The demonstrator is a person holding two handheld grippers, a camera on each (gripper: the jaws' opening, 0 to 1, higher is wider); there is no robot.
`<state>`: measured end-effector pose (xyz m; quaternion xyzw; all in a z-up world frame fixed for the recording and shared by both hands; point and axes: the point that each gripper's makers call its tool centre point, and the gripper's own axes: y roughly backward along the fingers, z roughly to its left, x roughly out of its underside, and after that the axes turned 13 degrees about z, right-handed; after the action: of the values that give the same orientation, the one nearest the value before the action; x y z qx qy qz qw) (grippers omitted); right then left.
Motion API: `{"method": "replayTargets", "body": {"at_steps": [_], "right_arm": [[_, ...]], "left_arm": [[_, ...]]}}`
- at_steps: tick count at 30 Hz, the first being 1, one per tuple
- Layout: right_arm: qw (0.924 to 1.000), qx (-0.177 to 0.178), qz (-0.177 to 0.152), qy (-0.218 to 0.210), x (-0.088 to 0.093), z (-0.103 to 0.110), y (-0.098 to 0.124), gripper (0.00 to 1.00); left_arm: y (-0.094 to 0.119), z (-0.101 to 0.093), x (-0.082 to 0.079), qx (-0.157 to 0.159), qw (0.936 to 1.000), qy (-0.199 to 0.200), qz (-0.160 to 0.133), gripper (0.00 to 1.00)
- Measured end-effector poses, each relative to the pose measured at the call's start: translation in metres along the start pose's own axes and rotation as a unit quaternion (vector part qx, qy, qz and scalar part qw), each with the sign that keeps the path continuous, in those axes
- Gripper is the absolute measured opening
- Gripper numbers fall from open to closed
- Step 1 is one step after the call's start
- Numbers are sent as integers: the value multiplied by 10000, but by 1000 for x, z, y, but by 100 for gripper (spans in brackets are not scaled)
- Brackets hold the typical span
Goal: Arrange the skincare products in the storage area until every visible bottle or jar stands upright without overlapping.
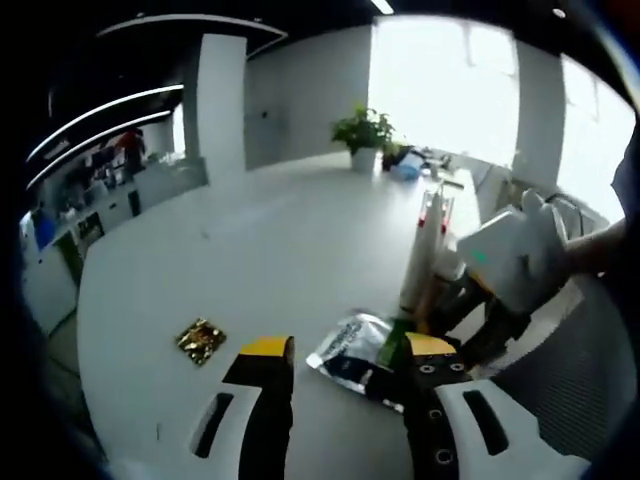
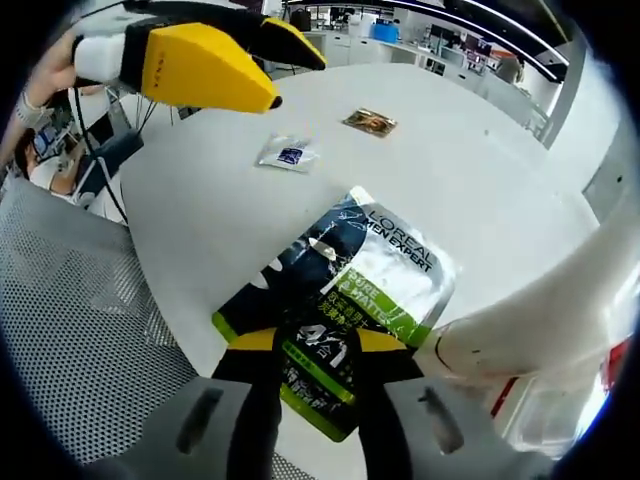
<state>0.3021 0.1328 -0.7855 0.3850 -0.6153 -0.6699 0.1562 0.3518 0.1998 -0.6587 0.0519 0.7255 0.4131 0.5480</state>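
Big open office, bright windows at the far end, and a wide white round tabletop (image 1: 250,250) carrying everything. On it, in the right gripper view, a dark-and-green face mask sachet (image 2: 350,300) lies flat near the edge, its long axis running from the near edge out toward the middle of the tabletop, printed side up. The right tongs (image 2: 315,352) sit either side of its near end, apparently pinching it, though I can't see whether the tips really bite. The left tongs (image 1: 345,352) are spread and carry nothing, hovering over the tabletop just left of that sachet.

A white tube (image 1: 422,250) stands upright just beyond the sachet. A small white packet (image 2: 288,153) and a gold packet (image 2: 370,122) lie flat farther out, well apart.

My read: it's the sachet's turn. Next move probably needs lifting it clear without knocking the tube, then propping it upright somehow, tricky for something that floppy.
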Motion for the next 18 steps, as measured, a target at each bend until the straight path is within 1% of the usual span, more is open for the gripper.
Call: {"method": "replayTargets", "body": {"at_steps": [4, 6, 9, 11, 15, 18], "right_arm": [[10000, -10, -33, 4, 0, 0, 0, 28], [10000, -13, -27, 16, 0, 0, 0, 28], [10000, -11, -29, 19, 0, 0, 0, 28], [10000, -12, -36, 12, 0, 0, 0, 28], [10000, -15, -52, -20, 0, 0, 0, 28], [10000, -15, -57, -21, 0, 0, 0, 28]], "left_arm": [[11, 2, 0, -155, 9997, 169, -54, 50], [18, 1, 1, -223, 9993, 290, -94, 51], [25, -2, 2, -284, 9989, 352, -126, 54], [29, -3, 3, -328, 9987, 374, -116, 57], [36, -5, 5, -466, 9985, 270, -34, 65], [40, -8, 6, -478, 9982, 352, -64, 67]]}}
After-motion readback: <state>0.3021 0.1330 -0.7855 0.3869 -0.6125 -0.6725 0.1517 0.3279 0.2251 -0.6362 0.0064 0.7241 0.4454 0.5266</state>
